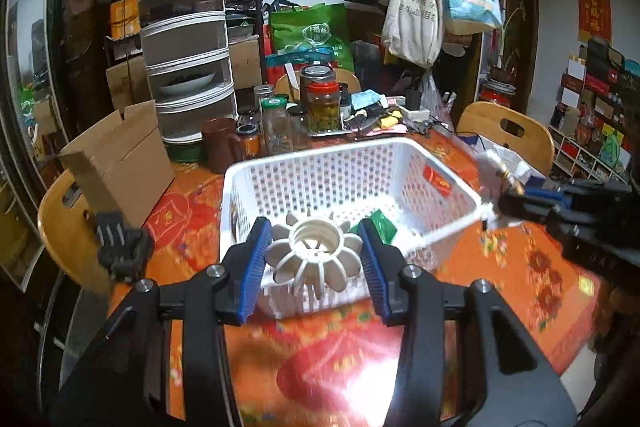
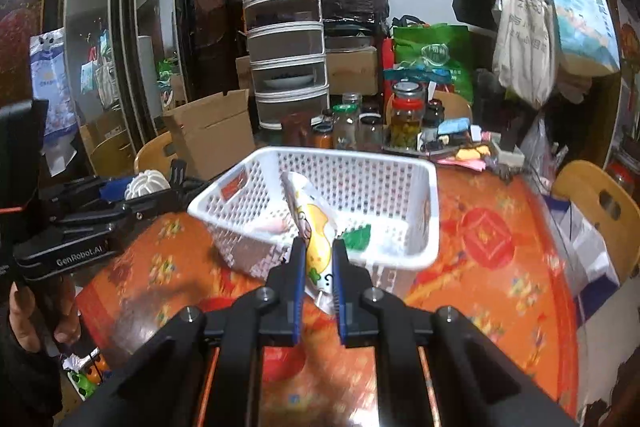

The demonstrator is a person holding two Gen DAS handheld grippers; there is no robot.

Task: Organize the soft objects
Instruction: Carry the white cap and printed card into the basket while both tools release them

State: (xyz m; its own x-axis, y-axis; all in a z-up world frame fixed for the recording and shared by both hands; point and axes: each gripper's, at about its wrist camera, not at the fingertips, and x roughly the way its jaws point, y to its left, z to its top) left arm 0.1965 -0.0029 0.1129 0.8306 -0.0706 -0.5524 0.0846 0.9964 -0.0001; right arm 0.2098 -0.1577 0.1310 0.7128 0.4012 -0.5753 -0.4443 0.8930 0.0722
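My left gripper [image 1: 316, 247] is shut on a white flower-shaped ribbed object [image 1: 314, 255] and holds it over the near edge of the white perforated basket [image 1: 444, 169]. My right gripper [image 2: 316, 251] is shut on a white pouch with a yellow cartoon print [image 2: 314, 227], held at the near rim of the same basket [image 2: 430, 187]. A green item [image 1: 380, 225] lies in the basket, also seen in the right wrist view [image 2: 358, 237]. The right gripper shows at the basket's right corner in the left wrist view [image 1: 492, 215]. The left gripper with the white object [image 2: 146, 183] shows at the left in the right wrist view.
The table has an orange-red patterned cloth [image 1: 320, 359]. Several glass jars [image 1: 322, 103] stand behind the basket, with a stacked white food cover [image 1: 188, 63] and a cardboard box [image 1: 120, 159]. Wooden chairs [image 1: 508, 131] stand around the table. Bags [image 1: 416, 15] hang at the back.
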